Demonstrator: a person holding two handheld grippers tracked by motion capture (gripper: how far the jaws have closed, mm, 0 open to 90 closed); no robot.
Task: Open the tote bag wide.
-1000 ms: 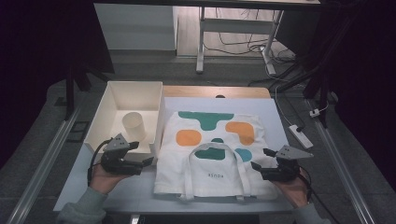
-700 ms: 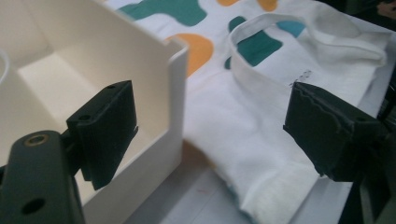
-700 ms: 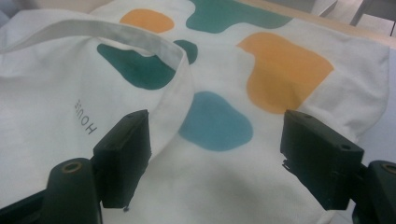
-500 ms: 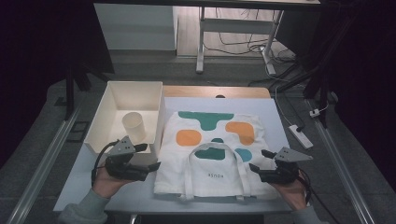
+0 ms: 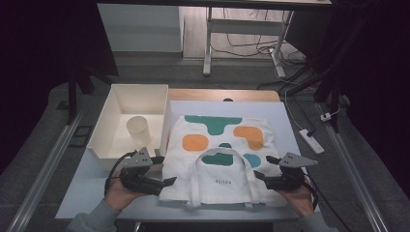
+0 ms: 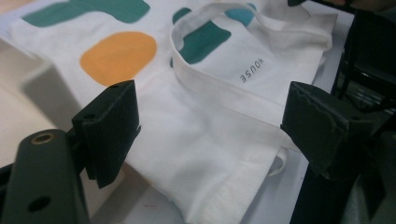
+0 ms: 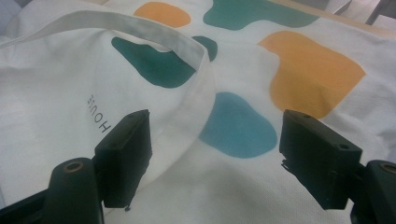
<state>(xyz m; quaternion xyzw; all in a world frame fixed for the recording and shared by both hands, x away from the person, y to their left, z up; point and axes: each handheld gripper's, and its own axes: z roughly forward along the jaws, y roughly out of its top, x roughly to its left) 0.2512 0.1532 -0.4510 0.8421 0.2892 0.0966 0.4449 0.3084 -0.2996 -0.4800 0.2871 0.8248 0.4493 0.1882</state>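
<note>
Since a second ago the left gripper [image 5: 167,181] has slid in toward the tote bag [image 5: 220,162], its jaws now gaping over the near-left edge. That bag lies flat on the bench [image 5: 285,113], handles toward the person. Opposite, the right gripper [image 5: 258,175], jaws also wide with nothing pinched, faces the near-right edge; both corners lie just ahead.
</note>
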